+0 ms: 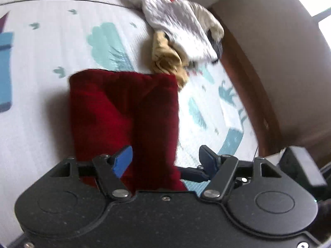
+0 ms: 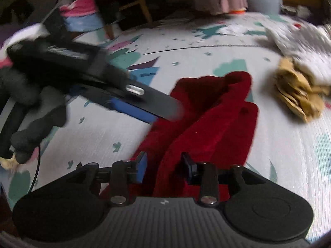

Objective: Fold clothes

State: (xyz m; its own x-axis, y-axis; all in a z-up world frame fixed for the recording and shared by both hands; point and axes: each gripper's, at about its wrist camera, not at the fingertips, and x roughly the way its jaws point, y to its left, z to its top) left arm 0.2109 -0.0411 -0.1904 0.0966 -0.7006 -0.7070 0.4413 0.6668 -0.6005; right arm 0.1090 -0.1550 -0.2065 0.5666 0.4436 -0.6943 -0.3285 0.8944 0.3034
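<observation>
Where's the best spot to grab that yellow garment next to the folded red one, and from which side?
Probably the yellow garment's bunched near edge, coming from the open mat side. It lies crumpled with raised folds to pinch, while its far side is tucked under the grey-white garment, and the red garment lies to the left.

Both cameras ride low on their tongs, tilted down at the patterned play mat (image 1: 51, 41) from close above. The left wrist view faces the wall along the mat's edge; the right wrist view faces across the mat toward chair legs (image 2: 142, 4) and clutter. Both share the folded red garment (image 1: 124, 113) just ahead and the heap of tan and white clothes (image 2: 295, 78) beyond it.
</observation>
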